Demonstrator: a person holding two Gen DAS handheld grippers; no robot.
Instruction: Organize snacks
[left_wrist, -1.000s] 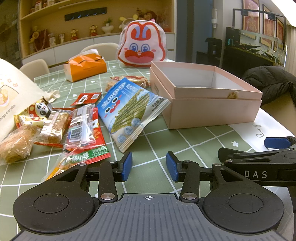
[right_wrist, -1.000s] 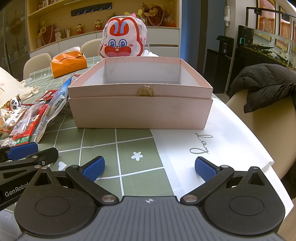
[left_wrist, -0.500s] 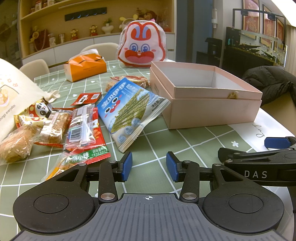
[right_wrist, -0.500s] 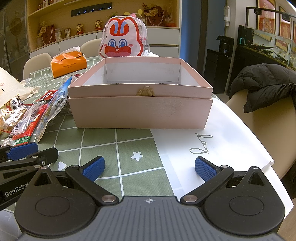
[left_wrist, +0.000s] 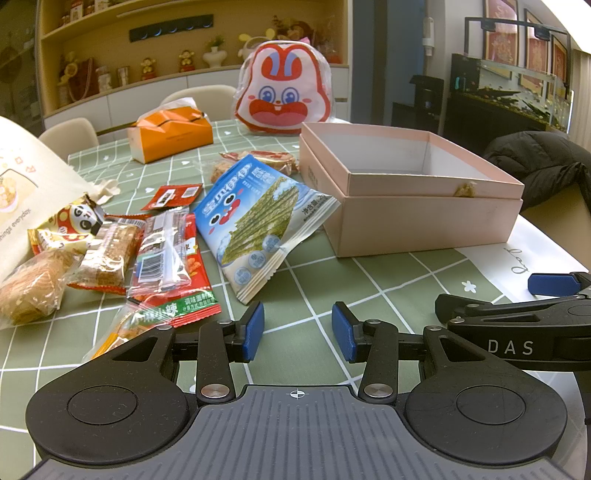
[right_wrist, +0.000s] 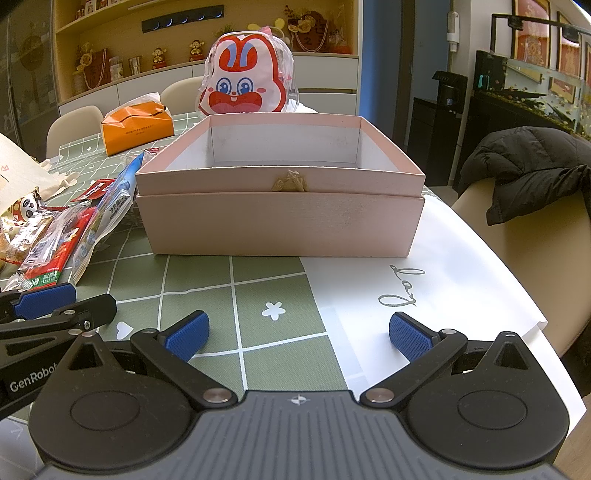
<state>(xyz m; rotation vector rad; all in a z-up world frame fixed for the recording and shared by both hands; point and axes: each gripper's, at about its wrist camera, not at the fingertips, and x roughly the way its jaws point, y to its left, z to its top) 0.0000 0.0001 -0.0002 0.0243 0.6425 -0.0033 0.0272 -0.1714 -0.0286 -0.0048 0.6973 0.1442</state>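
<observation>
While both grippers hang low over the near edge of the table (left_wrist: 325, 266), nothing is held in either. The left gripper (left_wrist: 297, 329) has its fingers parted by a modest gap, with only green cloth between the pads. The right gripper (right_wrist: 298, 334) is spread much wider and is likewise empty.

The snacks lie in a loose heap toward the left side of the table, none of them yet in the pink box (left_wrist: 413, 218), which stands open and empty toward the right side. Nearest the left fingers is the blue seaweed packet (left_wrist: 255, 218): its lower corner sits just ahead of the left pad, and its long axis runs away from the gripper, leaning toward the far left, while its right corner almost reaches the box wall. Left of it lie a red packet (left_wrist: 173, 273) under a clear wrapper (left_wrist: 162, 254), then cake bars (left_wrist: 107, 254) and a panda packet (left_wrist: 70, 225) near the left edge.

The left gripper is plainly the nearer one to the heap; the right one faces the box front squarely, with the snacks off to its left. A likely next move is a short reach forward by the left hand, closing across the seaweed packet's narrow end, then a carry rightward over the box rim.
</observation>
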